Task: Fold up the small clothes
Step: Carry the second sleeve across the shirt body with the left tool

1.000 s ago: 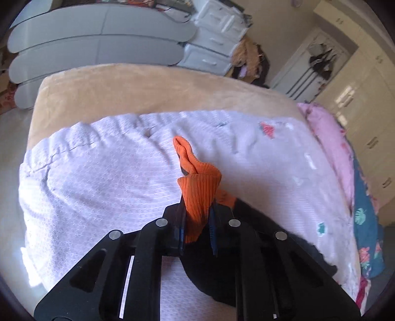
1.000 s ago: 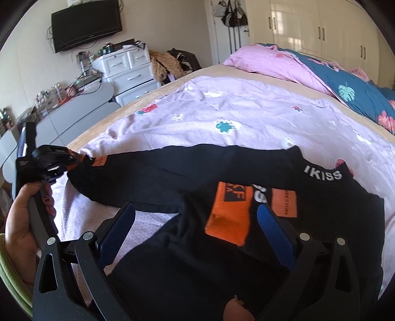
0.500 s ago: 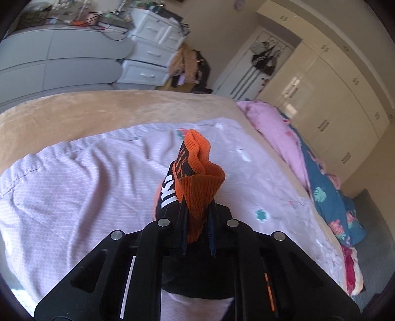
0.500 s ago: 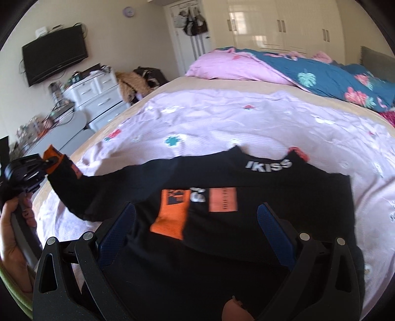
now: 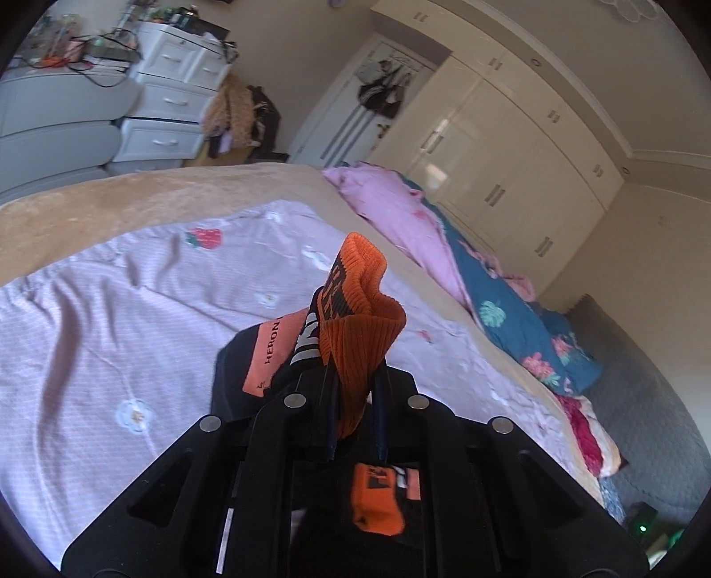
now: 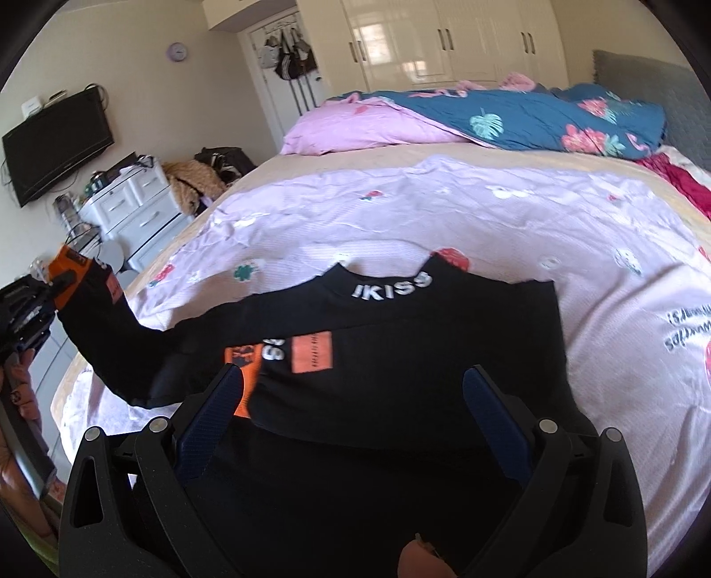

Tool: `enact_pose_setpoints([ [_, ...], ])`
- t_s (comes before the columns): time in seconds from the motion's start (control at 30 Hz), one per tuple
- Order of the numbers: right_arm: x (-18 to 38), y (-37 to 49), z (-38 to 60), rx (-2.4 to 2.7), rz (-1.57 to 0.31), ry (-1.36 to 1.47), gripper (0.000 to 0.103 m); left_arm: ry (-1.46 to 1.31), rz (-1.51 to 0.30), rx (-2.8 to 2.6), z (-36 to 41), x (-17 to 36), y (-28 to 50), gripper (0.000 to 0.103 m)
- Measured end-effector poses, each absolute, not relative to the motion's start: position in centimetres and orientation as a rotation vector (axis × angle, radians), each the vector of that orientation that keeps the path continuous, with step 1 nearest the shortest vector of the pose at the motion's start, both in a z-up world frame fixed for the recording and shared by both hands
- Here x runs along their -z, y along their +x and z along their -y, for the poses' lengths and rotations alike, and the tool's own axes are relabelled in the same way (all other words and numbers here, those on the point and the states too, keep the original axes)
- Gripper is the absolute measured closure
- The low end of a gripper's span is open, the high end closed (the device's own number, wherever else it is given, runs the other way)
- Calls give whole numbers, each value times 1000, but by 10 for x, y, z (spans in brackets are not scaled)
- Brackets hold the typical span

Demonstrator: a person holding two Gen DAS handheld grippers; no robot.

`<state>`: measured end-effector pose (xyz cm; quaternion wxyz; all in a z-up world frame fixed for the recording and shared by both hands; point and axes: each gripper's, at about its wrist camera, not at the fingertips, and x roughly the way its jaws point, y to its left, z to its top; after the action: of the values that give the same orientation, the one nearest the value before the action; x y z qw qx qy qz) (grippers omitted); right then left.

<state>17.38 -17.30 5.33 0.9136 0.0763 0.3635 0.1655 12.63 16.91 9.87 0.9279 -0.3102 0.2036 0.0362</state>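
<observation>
A small black long-sleeved top (image 6: 413, 369) with orange patches lies on the lilac sheet (image 6: 444, 209), collar away from me. One sleeve is folded across its chest, its orange cuff (image 6: 242, 378) lying there. My left gripper (image 5: 353, 387) is shut on the other sleeve's orange cuff (image 5: 362, 320) and holds it up off the bed; the black sleeve (image 6: 115, 338) hangs from it at the left of the right wrist view, where the left gripper (image 6: 49, 284) also shows. My right gripper (image 6: 351, 404) hovers open over the top's body, nothing between its blue pads.
A pink and blue quilt (image 6: 489, 115) is heaped at the bed's far side by the grey headboard (image 6: 644, 80). White drawers (image 6: 133, 209), a wall television (image 6: 57, 142) and cream wardrobes (image 6: 444, 40) ring the room. A hand (image 6: 17, 391) holds the left gripper's handle.
The left gripper has lifted the orange cuff up and swung it over the top's body. The right gripper has shifted across the top, still open.
</observation>
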Motion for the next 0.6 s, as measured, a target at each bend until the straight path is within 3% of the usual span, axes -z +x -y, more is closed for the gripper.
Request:
enact_pose_setpoints([
  [0.6, -46, 169, 224, -238, -739, 247, 5, -617, -458, 412, -74, -106, 149, 98],
])
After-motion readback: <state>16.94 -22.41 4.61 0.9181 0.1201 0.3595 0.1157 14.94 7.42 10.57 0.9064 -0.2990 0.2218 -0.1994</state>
